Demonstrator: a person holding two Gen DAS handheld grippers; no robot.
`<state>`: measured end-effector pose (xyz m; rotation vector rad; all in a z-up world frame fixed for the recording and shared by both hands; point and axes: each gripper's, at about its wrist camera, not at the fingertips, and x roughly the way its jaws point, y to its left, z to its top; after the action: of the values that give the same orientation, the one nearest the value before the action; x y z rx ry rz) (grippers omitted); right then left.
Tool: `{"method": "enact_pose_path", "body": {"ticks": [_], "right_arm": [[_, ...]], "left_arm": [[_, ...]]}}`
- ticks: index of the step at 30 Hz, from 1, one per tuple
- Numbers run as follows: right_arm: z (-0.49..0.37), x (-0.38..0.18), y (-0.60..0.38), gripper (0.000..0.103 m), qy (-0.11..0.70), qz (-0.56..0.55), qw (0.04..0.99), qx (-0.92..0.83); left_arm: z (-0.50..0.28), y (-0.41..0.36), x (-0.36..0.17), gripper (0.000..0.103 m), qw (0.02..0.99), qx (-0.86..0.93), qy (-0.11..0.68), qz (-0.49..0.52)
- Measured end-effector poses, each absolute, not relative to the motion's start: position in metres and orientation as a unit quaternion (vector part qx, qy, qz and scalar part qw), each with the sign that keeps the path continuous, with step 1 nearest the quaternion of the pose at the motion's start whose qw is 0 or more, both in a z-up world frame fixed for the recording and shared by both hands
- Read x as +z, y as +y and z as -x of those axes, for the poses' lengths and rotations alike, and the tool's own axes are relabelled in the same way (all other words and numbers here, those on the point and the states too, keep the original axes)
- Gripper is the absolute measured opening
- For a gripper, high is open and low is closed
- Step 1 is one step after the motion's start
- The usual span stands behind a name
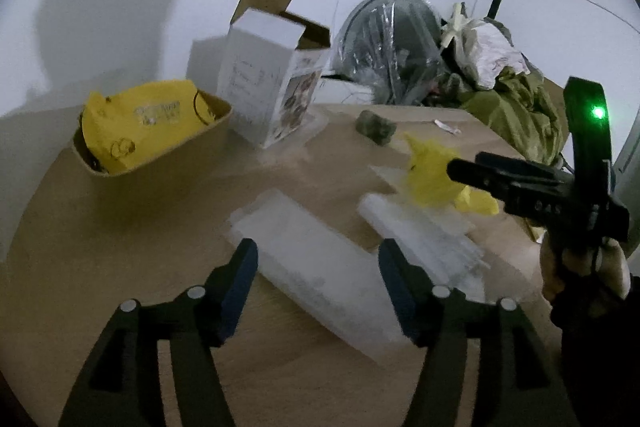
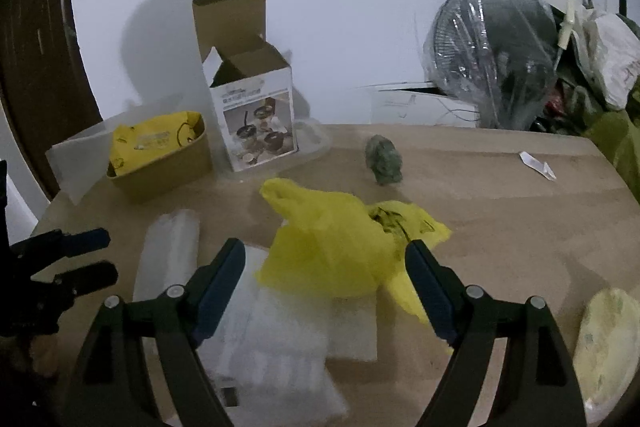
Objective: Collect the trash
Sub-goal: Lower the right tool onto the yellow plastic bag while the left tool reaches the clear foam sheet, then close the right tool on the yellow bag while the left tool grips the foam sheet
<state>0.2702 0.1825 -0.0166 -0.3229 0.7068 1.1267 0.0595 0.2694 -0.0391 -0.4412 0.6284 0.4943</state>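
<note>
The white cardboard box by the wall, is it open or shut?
Open: the box stands upright with its top flaps raised, showing the brown inside.

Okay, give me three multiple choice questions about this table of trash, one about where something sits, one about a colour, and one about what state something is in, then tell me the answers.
1. Where is the small green crumpled lump?
A. inside the brown tray
B. on the bare table top, beyond the plastic bag
C. in the right tongs

2. What colour is the plastic bag lying in front of the right tongs?
A. yellow
B. red
C. black

3. What state is the picture-printed carton in?
A. taped shut
B. crushed flat
C. upright with its top flaps open

Answers: B, the lump sits alone on the wooden table; A, the bag is plainly yellow in both views; C, the flaps stand up and the hollow inside shows.
</note>
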Motion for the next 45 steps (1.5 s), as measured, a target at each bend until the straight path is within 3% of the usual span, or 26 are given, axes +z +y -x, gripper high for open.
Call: {"method": "enact_pose_path", "body": {"ticks": [10, 16, 18, 19, 25, 26, 27, 29, 40, 42, 45], "right_arm": [[-0.279, -0.039, 0.215, 0.080, 0.342, 0.169, 0.762, 0.523], [-0.285, -0.053, 0.219, 0.042, 0.361, 0.179, 0.754, 0.519], [-0.286, -0.054, 0.217, 0.021, 0.360, 0.177, 0.751, 0.524], [-0.287, -0.053, 0.216, 0.019, 0.360, 0.176, 0.751, 0.525], [-0.294, -0.034, 0.201, 0.021, 0.341, 0.169, 0.758, 0.530], [-0.298, -0.031, 0.198, 0.037, 0.340, 0.173, 0.759, 0.527], [-0.301, -0.030, 0.198, 0.066, 0.340, 0.176, 0.760, 0.525], [-0.310, -0.027, 0.196, 0.081, 0.336, 0.175, 0.764, 0.522], [-0.312, -0.037, 0.249, 0.079, 0.313, 0.217, 0.723, 0.576], [-0.312, -0.046, 0.258, 0.057, 0.325, 0.229, 0.715, 0.575], [-0.314, -0.055, 0.261, 0.040, 0.332, 0.238, 0.714, 0.569]], "left_arm": [[-0.081, 0.280, -0.067, 0.074, 0.874, 0.234, 0.344, 0.252], [-0.090, 0.280, -0.073, 0.075, 0.868, 0.238, 0.352, 0.256], [-0.094, 0.280, -0.073, 0.075, 0.868, 0.239, 0.353, 0.255], [-0.097, 0.280, -0.073, 0.075, 0.866, 0.241, 0.355, 0.255], [-0.108, 0.281, -0.078, 0.078, 0.861, 0.247, 0.359, 0.263], [-0.110, 0.280, -0.079, 0.078, 0.859, 0.249, 0.362, 0.262], [-0.112, 0.280, -0.081, 0.077, 0.858, 0.250, 0.367, 0.259], [-0.116, 0.278, -0.082, 0.077, 0.858, 0.251, 0.374, 0.247], [-0.129, 0.262, -0.085, 0.077, 0.855, 0.268, 0.410, 0.167], [-0.130, 0.261, -0.085, 0.077, 0.854, 0.269, 0.415, 0.159], [-0.130, 0.262, -0.085, 0.074, 0.856, 0.267, 0.413, 0.160]]}}
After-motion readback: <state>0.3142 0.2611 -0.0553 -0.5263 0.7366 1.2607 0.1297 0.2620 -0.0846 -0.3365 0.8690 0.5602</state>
